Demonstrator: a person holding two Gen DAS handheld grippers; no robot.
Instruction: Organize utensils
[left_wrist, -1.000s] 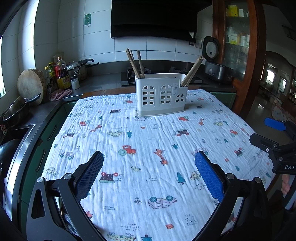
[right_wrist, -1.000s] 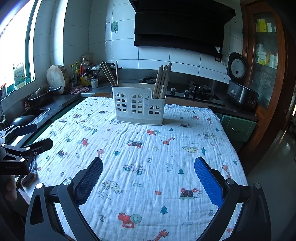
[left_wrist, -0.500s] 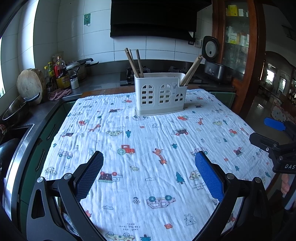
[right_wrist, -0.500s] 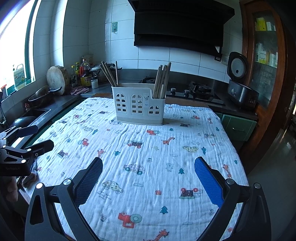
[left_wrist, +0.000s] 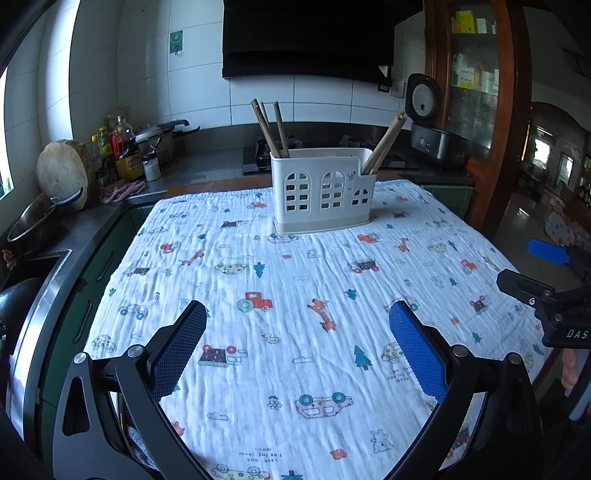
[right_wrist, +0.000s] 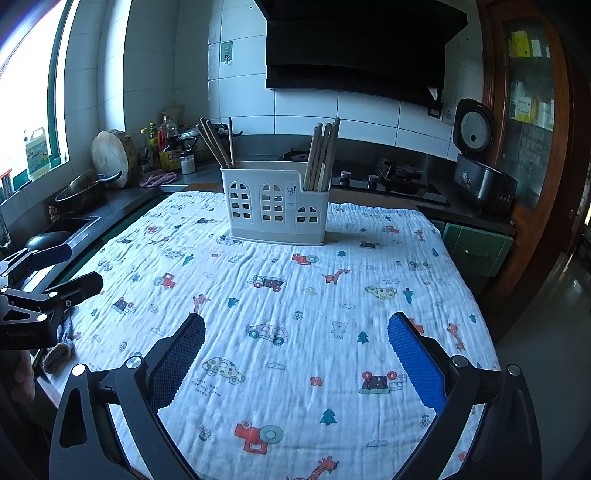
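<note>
A white utensil holder with arched cut-outs stands at the far middle of the table on a printed cloth; it also shows in the right wrist view. Wooden chopsticks lean in its left compartment and its right compartment; in the right wrist view they stand at left and right. My left gripper is open and empty above the cloth's near edge. My right gripper is open and empty too. Each gripper shows at the other view's edge.
A counter runs along the left with a sink, a pan, a round chopping block and bottles. A stove and a rice cooker stand behind the table. A wooden cabinet is at the right.
Both grippers have stayed open and empty. The left wrist view has drifted slightly; the holder sits a touch further left in it. Nothing on the table has moved.
</note>
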